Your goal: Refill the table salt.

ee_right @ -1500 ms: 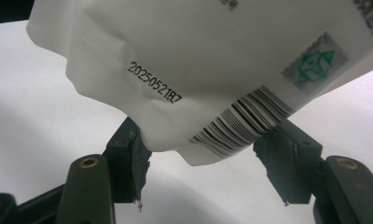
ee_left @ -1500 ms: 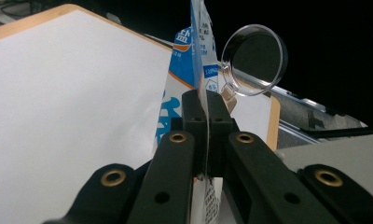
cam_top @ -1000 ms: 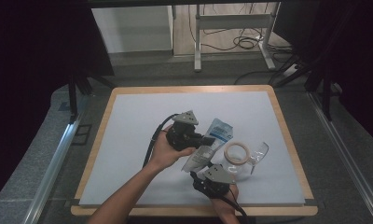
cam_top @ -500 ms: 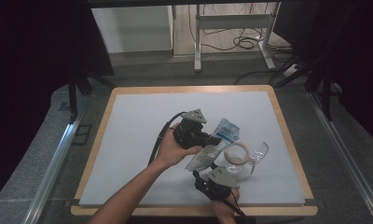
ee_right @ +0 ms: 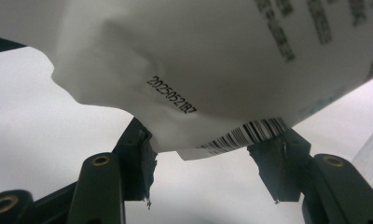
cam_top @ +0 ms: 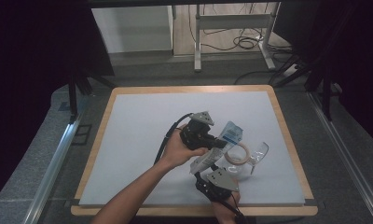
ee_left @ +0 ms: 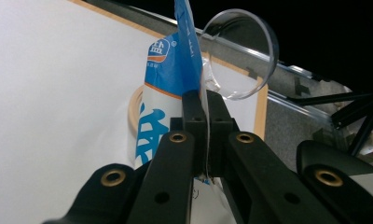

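on the white mat of the table (cam_top: 142, 140), right of centre, the work is a two-handed grab on a blue-and-white salt pouch (cam_top: 219, 142), which lies tilted across a clear wine glass (cam_top: 254, 156) on its side and a wooden ring (cam_top: 237, 154).

left gripper (cam_top: 218, 140): jaws fully pinched on the pouch's top seam; in the left gripper view (ee_left: 206, 107) the film runs straight between the pads, glass rim and ring just behind it.

right gripper (cam_top: 208, 169): at the near end of the pouch, jaws about half wide and they have just been closing. in the right gripper view the barcode edge of the pouch (ee_right: 208, 70) sags between the pads (ee_right: 145, 154), with a gap on both sides, so nothing is clamped there yet.

risks as i read it:
- pouch hangs from one thin seam. a pull before the right side bites could make the film slip or tear at the pinch.
- right jaws may close on just the loose corner flap. weak hold, and the bag swings when lifted.
- glass lies on its side touching or just under the pouch. dragging the pouch sideways could roll it toward the table edge.
- ring may catch on the pouch and come along.
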Demonstrator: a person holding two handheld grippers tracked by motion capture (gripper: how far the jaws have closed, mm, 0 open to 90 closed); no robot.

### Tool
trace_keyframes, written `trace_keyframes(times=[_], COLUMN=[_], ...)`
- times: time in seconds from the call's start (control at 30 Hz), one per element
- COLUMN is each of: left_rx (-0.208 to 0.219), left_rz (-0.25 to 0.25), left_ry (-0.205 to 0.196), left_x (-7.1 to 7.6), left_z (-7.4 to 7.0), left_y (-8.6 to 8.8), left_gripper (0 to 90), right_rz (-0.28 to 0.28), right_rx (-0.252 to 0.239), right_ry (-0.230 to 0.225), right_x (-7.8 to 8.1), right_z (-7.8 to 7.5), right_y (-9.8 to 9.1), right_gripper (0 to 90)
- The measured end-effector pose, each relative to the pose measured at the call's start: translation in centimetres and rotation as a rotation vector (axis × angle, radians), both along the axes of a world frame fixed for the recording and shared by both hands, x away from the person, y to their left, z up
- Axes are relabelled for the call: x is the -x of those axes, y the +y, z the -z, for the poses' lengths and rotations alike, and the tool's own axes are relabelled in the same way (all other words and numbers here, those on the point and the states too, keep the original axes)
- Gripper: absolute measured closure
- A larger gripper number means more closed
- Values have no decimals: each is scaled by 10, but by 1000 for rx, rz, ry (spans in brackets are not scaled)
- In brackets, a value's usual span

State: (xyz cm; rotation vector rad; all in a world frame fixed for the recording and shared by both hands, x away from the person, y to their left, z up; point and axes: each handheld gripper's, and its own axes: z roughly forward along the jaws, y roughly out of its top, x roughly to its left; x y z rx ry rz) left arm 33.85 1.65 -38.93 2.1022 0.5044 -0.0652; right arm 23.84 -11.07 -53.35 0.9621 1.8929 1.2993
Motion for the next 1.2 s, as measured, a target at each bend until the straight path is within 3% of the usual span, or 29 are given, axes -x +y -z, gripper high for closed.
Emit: trace_keyframes(times=[0.27,0.37,0.63,1.03,1.2], left_rx=[4,17,-4,-19,-16], left_rz=[-3,16,40,2,-2], left_ry=[16,25,29,40,51], left_x=[-5,-5,-6,-13,-14], left_z=[3,4,3,7,7], left_y=[11,8,2,4,5], left_gripper=[900,900,900,900,900], right_rz=[17,33,59,70,51], right_rx=[0,9,4,27,26], right_ry=[27,23,10,-1,27], right_x=[5,8,12,16,14], right_z=[4,4,5,7,5], right_y=[-1,0,1,0,2], right_gripper=[428,430,441,477,479])
